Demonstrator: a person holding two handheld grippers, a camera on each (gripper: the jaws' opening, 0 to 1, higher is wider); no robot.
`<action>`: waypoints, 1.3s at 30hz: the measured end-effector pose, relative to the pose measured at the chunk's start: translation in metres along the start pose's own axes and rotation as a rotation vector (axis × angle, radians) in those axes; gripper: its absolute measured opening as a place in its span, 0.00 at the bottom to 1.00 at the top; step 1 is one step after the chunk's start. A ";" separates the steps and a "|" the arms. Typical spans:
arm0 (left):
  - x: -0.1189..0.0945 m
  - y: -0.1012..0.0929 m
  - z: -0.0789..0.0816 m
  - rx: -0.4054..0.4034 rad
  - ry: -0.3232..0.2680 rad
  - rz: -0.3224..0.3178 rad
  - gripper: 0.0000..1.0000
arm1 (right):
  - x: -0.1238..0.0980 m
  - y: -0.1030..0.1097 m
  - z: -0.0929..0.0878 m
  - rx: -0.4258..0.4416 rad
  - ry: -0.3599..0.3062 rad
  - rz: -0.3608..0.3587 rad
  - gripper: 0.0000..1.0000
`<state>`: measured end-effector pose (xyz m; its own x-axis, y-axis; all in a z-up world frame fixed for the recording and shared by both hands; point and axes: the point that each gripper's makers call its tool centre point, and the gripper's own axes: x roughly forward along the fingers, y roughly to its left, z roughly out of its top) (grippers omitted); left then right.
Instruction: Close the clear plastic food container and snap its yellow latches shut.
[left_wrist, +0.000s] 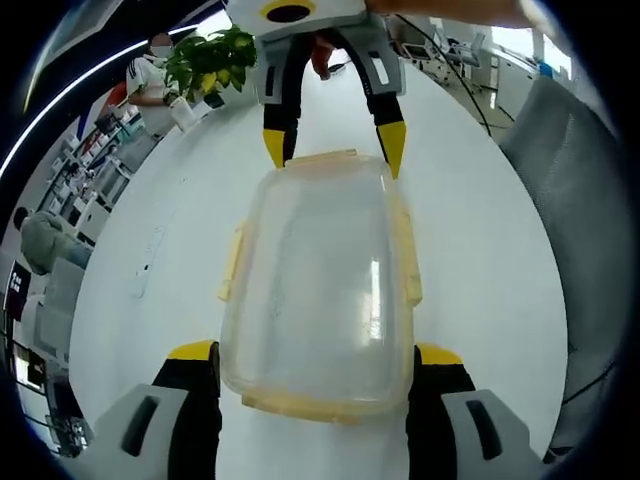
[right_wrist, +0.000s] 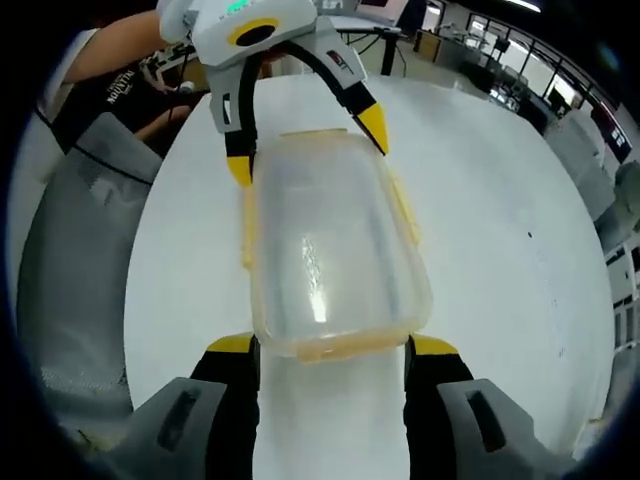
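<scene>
Between the jaws of my left hand-held gripper (left_wrist: 315, 365) sits the clear food container (left_wrist: 318, 290), on the white counter (left_wrist: 480, 230). My jaws are spread wide, one on each side of its near end. I can't tell if they touch it.

My right hand-held gripper (right_wrist: 330, 360) is at the other end of the box. Its jaws are spread wide too, one on each side of that end.

I think the lid (right_wrist: 330, 260) is already on top, because the box looks covered and flat. So the closing part looks done.

One yellow latch (left_wrist: 232, 262) on the long side by my left jaw sticks out a bit. The latch (left_wrist: 411, 262) on the other long side does too. I think these are not snapped down yet. That is the job still left. The end latches are too blurry to tell.
</scene>
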<state>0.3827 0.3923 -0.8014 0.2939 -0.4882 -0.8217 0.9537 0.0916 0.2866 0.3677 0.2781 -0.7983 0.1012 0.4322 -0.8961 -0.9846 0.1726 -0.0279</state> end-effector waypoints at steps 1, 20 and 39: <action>0.001 0.004 0.000 -0.001 -0.002 0.000 0.73 | 0.000 -0.005 0.000 -0.001 -0.001 0.000 0.55; 0.022 0.054 -0.003 0.023 0.005 -0.008 0.75 | 0.006 -0.054 0.008 0.016 -0.038 -0.013 0.55; 0.024 0.059 -0.003 0.036 -0.012 0.013 0.76 | 0.006 -0.055 0.009 0.025 -0.049 -0.022 0.56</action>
<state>0.4461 0.3884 -0.8056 0.3050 -0.4974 -0.8121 0.9469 0.0671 0.3145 0.4240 0.2788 -0.7983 0.1302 0.4705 -0.8727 -0.9783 0.2043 -0.0358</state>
